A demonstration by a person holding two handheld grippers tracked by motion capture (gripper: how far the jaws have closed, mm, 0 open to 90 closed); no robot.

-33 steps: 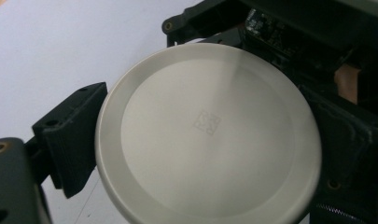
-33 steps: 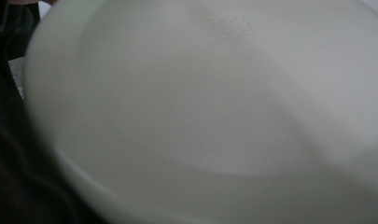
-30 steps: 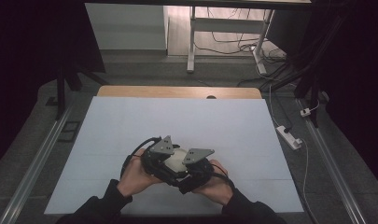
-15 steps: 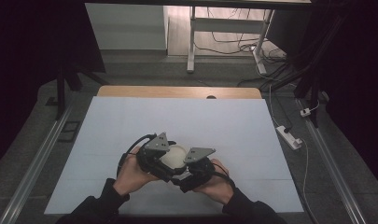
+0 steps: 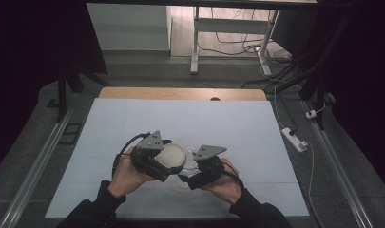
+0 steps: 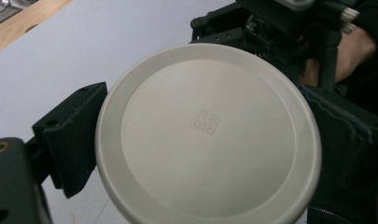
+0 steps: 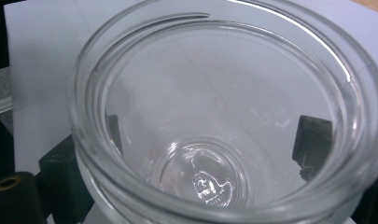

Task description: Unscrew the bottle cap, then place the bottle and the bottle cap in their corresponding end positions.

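We see one round cream plastic lid (image 6: pixel 207 135) clamped between left tool (image 5: pixel 158 161) jaws, bottom edge cut off. One clear glass jar (image 7: pixel 219 121), open-mouthed, gripped by right tool (image 5: pixel 196 172); barely discernible from above. Both just above white counter (image 5: pixel 228 123), close together.

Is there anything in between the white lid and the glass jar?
Nothing visible. The left gripper holds the white lid right beside the glass jar, which sits in the right gripper. The jar's mouth is open and the jar looks empty. In the high view the two sit so close that no gap shows.
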